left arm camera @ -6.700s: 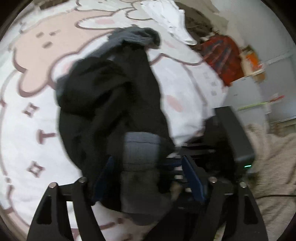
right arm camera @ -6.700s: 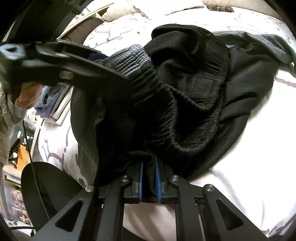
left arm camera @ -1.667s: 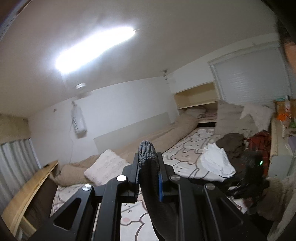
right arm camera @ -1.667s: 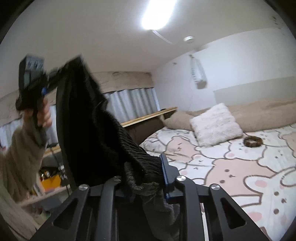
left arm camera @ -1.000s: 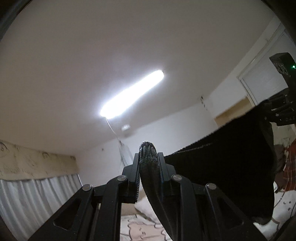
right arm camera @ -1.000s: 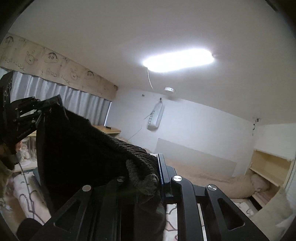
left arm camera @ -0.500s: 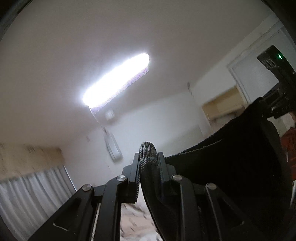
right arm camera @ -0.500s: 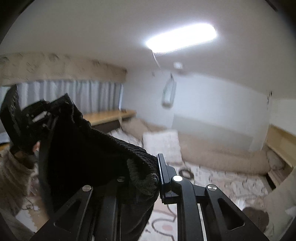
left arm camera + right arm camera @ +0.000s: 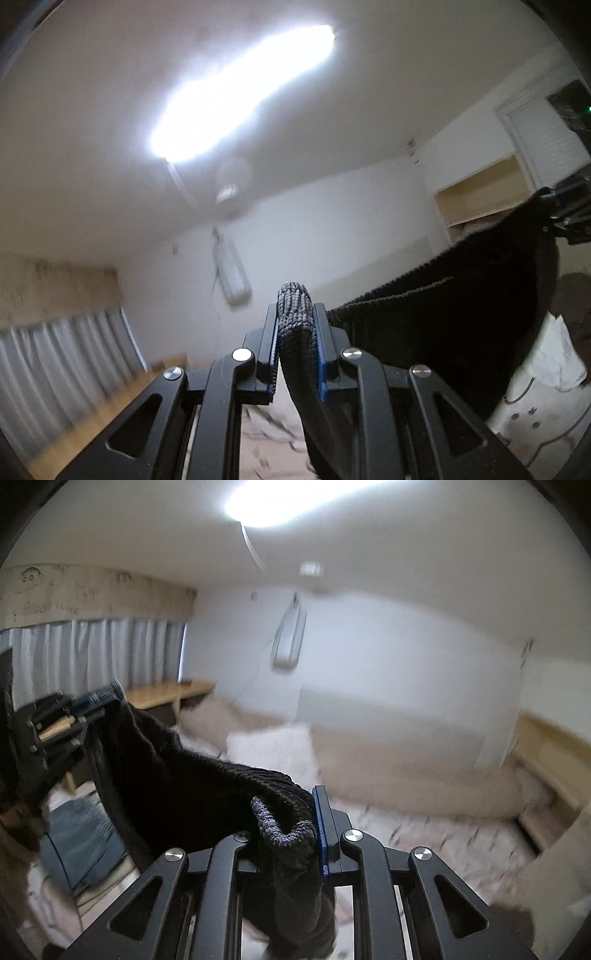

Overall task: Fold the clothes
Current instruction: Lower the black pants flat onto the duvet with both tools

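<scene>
The black ribbed knit garment (image 9: 461,314) hangs in the air above the bed with the cream cartoon-print cover (image 9: 443,834), stretched between the two tools with its top edge sagging a little from one to the other. Open room lies ahead of it: the bed surface below is bare in the middle, with a fluffy white pillow (image 9: 273,749) and a long beige bolster (image 9: 424,779) against the far white wall, and a low wooden ledge (image 9: 166,694) under the grey curtains (image 9: 92,653) at the side.

Both tools are held up at about the same height, well apart. The left gripper (image 9: 295,332) points roughly level toward the ceiling light; the right gripper (image 9: 291,834) tips slightly downward toward the bed (its view is smeared with motion blur).

The left gripper's blue-edged pads are clenched on a thick grey ribbed corner of the garment, which bulges up between them. The right gripper is likewise clamped on the other corner, the knit folded over its left finger.
</scene>
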`<state>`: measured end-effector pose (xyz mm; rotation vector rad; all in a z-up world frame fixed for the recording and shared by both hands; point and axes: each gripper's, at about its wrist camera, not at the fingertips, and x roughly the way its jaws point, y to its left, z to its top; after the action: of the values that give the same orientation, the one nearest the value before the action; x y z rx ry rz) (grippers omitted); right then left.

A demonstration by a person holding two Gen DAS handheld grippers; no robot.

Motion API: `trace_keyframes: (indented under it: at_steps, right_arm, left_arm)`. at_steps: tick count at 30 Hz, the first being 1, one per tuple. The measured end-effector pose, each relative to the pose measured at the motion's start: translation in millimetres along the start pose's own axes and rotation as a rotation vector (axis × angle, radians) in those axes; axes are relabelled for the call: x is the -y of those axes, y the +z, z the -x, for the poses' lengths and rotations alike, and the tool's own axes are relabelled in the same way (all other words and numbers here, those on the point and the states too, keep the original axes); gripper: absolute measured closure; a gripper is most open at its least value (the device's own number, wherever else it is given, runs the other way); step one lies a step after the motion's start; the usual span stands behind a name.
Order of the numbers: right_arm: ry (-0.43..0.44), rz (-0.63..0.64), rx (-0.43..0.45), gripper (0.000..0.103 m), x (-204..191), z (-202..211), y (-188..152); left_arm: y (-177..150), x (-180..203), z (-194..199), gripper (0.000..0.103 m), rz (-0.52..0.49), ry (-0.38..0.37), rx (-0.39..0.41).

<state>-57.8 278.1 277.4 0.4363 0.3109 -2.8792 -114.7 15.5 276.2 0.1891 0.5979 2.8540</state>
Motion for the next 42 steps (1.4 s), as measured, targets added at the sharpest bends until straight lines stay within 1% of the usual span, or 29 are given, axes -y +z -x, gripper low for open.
trace_keyframes:
  at_steps: [2,3,5,7,8,9,10,11,12,13,14,15,16,18,20,22,25,28,30,32,34,36,38,40,41,42]
  right_arm:
    - [-0.005,0.038,0.004,0.086,-2,9,-9]
    - [-0.003,0.063,-0.01,0.086,-5,10,-20]
    - [0.023,0.115,-0.077,0.086,-14,8,-59]
    - [0.069,0.169,-0.176,0.087,-27,-2,-118]
    - [0.095,0.186,-0.219,0.087,-33,-8,-146]
    - [0.126,0.203,-0.273,0.086,-41,-17,-178]
    - [0.163,0.225,-0.341,0.087,-52,-28,-214]
    - [0.191,0.258,-0.409,0.087,-62,-40,-249]
    - [0.214,0.309,-0.474,0.087,-74,-51,-286]
    - [0.243,0.366,-0.546,0.087,-87,-62,-324]
    - [0.264,0.402,-0.6,0.087,-96,-70,-347]
    - [0.286,0.439,-0.662,0.087,-106,-78,-374]
    - [0.312,0.466,-0.72,0.087,-115,-84,-399]
    - [0.351,0.487,-0.774,0.087,-122,-88,-427]
    - [0.372,0.512,-0.798,0.087,-127,-88,-442]
    - [0.373,0.524,-0.801,0.087,-128,-87,-444]
    - [0.395,0.552,-0.797,0.087,-130,-79,-431]
    - [0.427,0.62,-0.765,0.087,-127,-52,-423]
    - [0.442,0.655,-0.77,0.087,-129,-42,-417]
    - [0.452,0.681,-0.794,0.087,-125,-39,-424]
    - [0.443,0.698,-0.827,0.087,-124,-41,-438]
    - [0.429,0.687,-0.848,0.087,-122,-43,-448]
    - [0.418,0.65,-0.851,0.087,-122,-45,-454]
    - [0.409,0.589,-0.847,0.087,-118,-45,-453]
    - [0.406,0.562,-0.847,0.087,-116,-47,-452]
    - [0.404,0.552,-0.846,0.087,-116,-48,-453]
  left_arm:
    - [-18,13,15,0.086,-0.106,-0.053,0.005]
    - [-28,20,23,0.086,-0.158,-0.08,0.005]
    - [-70,44,43,0.086,-0.241,-0.179,-0.061]
    - [-122,75,57,0.086,-0.31,-0.272,-0.145]
    - [-157,95,66,0.086,-0.346,-0.339,-0.209]
    - [-185,112,72,0.086,-0.374,-0.385,-0.261]
    - [-227,136,79,0.086,-0.416,-0.461,-0.346]
    - [-259,155,85,0.086,-0.45,-0.513,-0.405]
    - [-280,173,89,0.087,-0.477,-0.552,-0.446]
    - [-307,189,95,0.087,-0.504,-0.602,-0.5]
    - [-333,206,101,0.087,-0.533,-0.652,-0.552]
    - [-354,219,108,0.087,-0.571,-0.697,-0.577]
    - [-366,228,115,0.087,-0.611,-0.724,-0.58]
    - [-377,234,119,0.087,-0.678,-0.745,-0.559]
    - [-378,235,120,0.087,-0.712,-0.762,-0.542]
    - [-372,237,124,0.087,-0.716,-0.782,-0.536]
    - [-356,223,129,0.088,-0.732,-0.804,-0.499]
    - [-338,205,148,0.088,-0.742,-0.827,-0.473]
    - [-338,199,159,0.088,-0.761,-0.851,-0.48]
    - [-346,197,157,0.088,-0.774,-0.888,-0.509]
    - [-359,205,166,0.088,-0.796,-0.889,-0.532]
    - [-372,213,174,0.088,-0.817,-0.889,-0.554]
    - [-377,216,176,0.087,-0.807,-0.86,-0.546]
    - [-377,216,179,0.087,-0.812,-0.814,-0.489]
    - [-378,217,181,0.076,-0.823,-0.791,-0.463]
    - [-380,218,184,0.055,-0.836,-0.78,-0.446]
